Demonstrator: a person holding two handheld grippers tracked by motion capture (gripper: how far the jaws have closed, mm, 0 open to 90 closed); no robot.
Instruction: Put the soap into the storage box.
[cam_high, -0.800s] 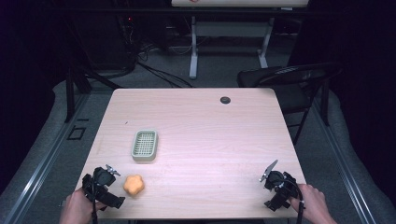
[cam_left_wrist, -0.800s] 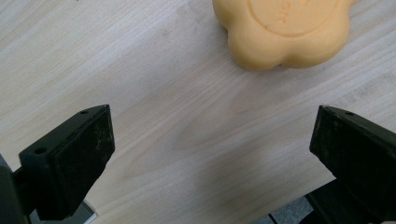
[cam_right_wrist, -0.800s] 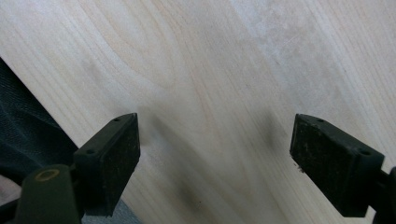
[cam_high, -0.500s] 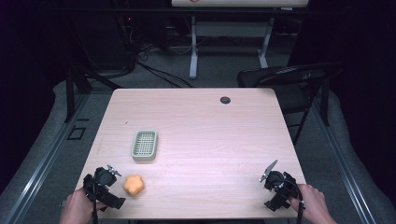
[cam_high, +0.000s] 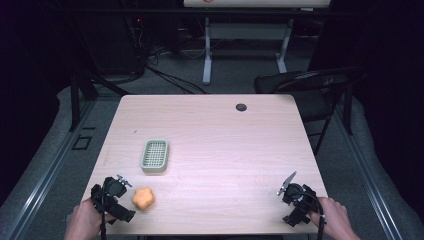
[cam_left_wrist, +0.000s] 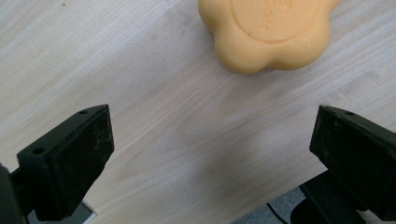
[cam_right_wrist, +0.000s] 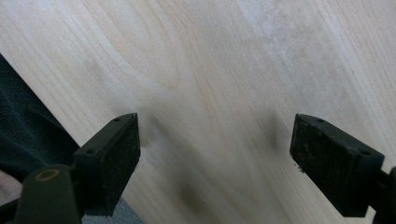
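Item: orange flower-shaped soap (cam_high: 143, 198) lying on the table (cam_high: 215, 145) just beside my left gripper (cam_left_wrist: 205, 154), whose jaws stand wide and empty; probably light, firm, slick, best pinched across its lobed sides; my right gripper (cam_right_wrist: 215, 158) likewise gapes empty.

Pale wooden table (cam_high: 215, 145), dark surroundings; left gripper (cam_high: 116, 197) held at the near left corner, just beside an orange flower-shaped soap (cam_high: 143, 198), not touching it; grey-green slotted soap dish (cam_high: 154, 155) a little farther up the table from the soap; right gripper (cam_high: 295, 197) near the right front corner over bare wood; small black disc (cam_high: 241, 107) near the far edge; black chair (cam_high: 310, 87) beyond the right far corner.
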